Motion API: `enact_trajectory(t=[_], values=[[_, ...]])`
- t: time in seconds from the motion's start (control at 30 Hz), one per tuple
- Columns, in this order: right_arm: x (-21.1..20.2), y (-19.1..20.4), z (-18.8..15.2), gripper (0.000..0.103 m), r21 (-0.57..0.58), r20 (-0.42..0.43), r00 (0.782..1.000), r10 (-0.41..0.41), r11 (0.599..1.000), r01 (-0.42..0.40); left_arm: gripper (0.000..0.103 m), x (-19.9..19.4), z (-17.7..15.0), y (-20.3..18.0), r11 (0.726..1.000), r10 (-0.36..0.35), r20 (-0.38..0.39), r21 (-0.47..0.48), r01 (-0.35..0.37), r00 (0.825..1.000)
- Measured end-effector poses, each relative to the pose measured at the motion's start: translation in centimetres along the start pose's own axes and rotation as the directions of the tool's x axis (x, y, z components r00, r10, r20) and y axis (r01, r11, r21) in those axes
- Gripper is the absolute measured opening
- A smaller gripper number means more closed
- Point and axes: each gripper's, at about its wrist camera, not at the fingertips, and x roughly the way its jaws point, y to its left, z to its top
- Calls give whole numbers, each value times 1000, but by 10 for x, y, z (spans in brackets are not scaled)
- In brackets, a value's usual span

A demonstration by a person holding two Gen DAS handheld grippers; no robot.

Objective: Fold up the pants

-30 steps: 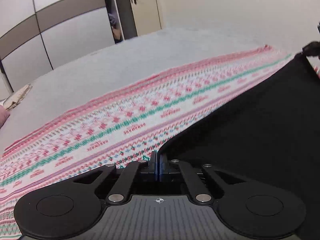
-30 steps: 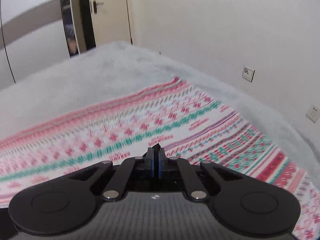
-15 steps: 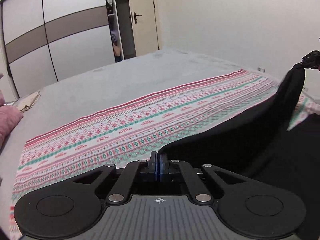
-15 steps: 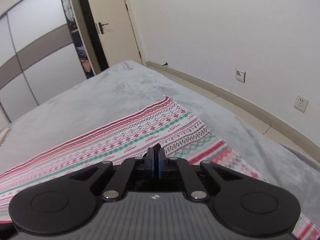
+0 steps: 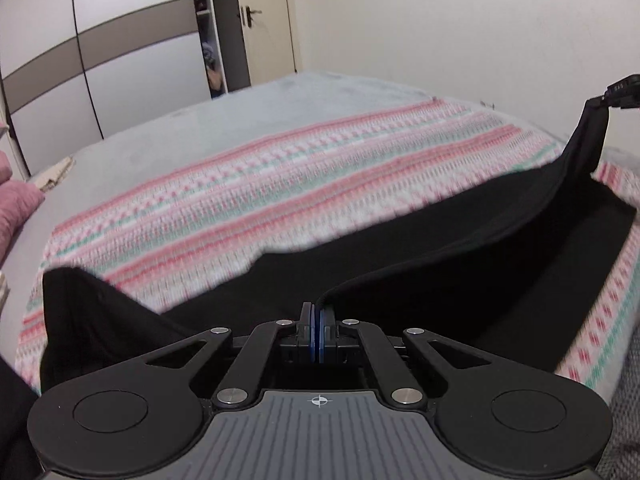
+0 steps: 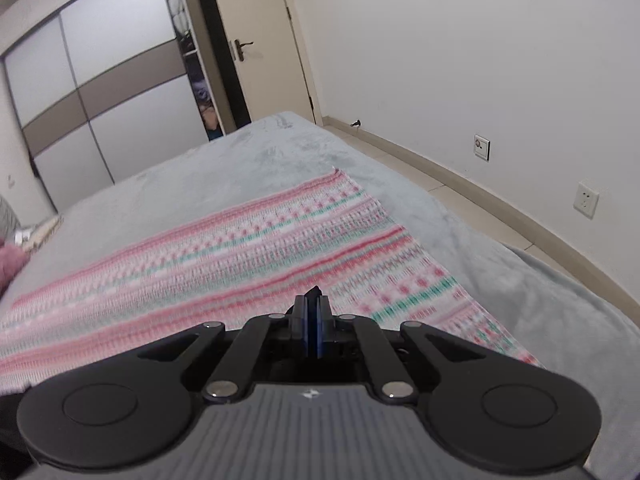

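The black pants (image 5: pixel 460 248) lie partly on a red, white and green patterned blanket (image 5: pixel 260 192) on the bed. My left gripper (image 5: pixel 316 312) is shut on an edge of the pants and holds it up. My right gripper (image 5: pixel 618 92) shows at the far right of the left wrist view, lifting another corner of the pants high. In the right wrist view that gripper (image 6: pixel 313 300) is shut, with a small tip of black cloth (image 6: pixel 313 291) between its fingers; the rest of the pants is hidden below it.
The blanket (image 6: pixel 240 248) lies on a grey bedspread (image 6: pixel 500 256). A pink pillow (image 5: pixel 16 208) is at the left. A wardrobe (image 6: pixel 100 92) and a door (image 6: pixel 260 48) stand beyond the bed. A wall with sockets (image 6: pixel 586 200) is at the right.
Both grippers have risen and pulled back with the pants. More black cloth now lies spread on the blanket, and a fold has appeared at the left in the left wrist view.
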Motion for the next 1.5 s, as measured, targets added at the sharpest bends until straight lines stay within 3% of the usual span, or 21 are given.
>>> enact_trajectory(t=[0.27, 0.47, 0.6, 0.63, 0.7, 0.83, 0.97, 1.07, 1.27, 1.5], values=[[-19, -30, -81, 10, 24, -36, 999, 25, 999, -24, 0, -5, -55, -9, 998, -22, -70, -57, 18, 997], [-22, -55, -150, 11, 64, -123, 992, 7, 998, 1, 0, 0, -82, -14, 997, -33, -138, -77, 22, 990], [-30, -70, -181, 24, 71, -171, 985, 28, 997, -16, 4, -2, -88, -20, 999, -30, -195, -40, 22, 980], [-36, -73, -182, 33, 75, -169, 985, 46, 997, -34, 6, -5, -87, -23, 1000, -23, -205, -18, 20, 978], [-47, -77, -178, 41, 80, -172, 984, 56, 996, -43, 10, -13, -81, -28, 999, -20, -200, 23, 25, 980], [-55, -79, -157, 45, 77, -135, 989, 66, 995, -56, 18, -25, -57, -32, 996, -73, -140, 31, 78, 987], [-43, -82, -132, 52, 163, -93, 987, 131, 980, -115, 34, -20, -28, -35, 992, -120, -80, 38, 123, 990], [-22, -75, -113, 54, 181, -100, 983, 154, 974, -134, 45, -1, -6, -36, 993, -96, -69, 67, 101, 993], [22, -63, -86, 55, 142, -151, 982, 113, 986, -92, 47, 56, 33, -18, 992, -29, -72, 118, 38, 997], [55, -69, -78, 55, 155, -185, 978, 94, 986, -65, 46, 130, 52, 33, 998, 64, -130, 33, -60, 989]])
